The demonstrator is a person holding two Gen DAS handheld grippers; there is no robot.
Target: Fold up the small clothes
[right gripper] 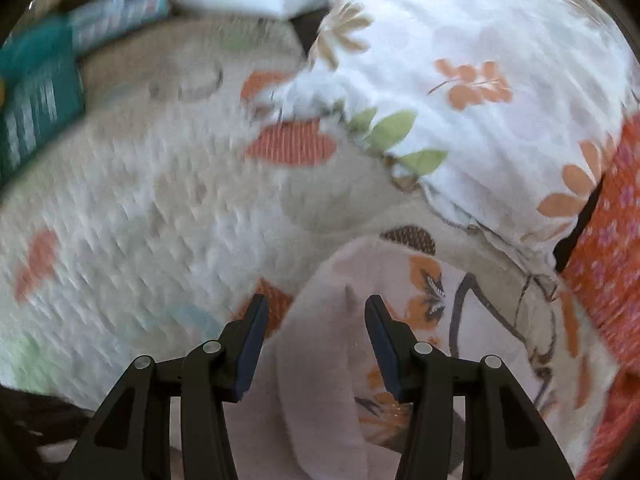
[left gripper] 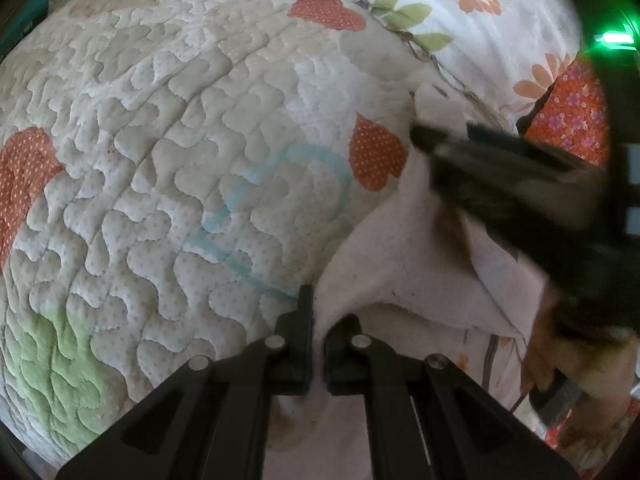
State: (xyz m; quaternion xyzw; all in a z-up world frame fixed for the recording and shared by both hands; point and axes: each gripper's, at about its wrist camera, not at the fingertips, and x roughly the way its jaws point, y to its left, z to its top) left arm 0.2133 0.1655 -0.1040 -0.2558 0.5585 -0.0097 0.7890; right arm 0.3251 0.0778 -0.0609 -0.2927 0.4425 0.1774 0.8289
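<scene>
A small pale pink garment (left gripper: 404, 264) with an orange flower print lies on a quilted bedspread (left gripper: 168, 128). My left gripper (left gripper: 318, 312) is shut on the garment's left edge, with cloth pinched between its fingers. My right gripper (right gripper: 316, 312) is open above a folded part of the same garment (right gripper: 320, 360), with cloth lying between its fingers. The right gripper also shows blurred in the left wrist view (left gripper: 424, 136), over the garment's far side.
A white floral duvet (right gripper: 460, 80) is bunched at the back right. An orange floral cloth (right gripper: 608, 248) lies at the right edge. A teal and white object (right gripper: 36, 100) sits at the far left. The quilt stretches out to the left.
</scene>
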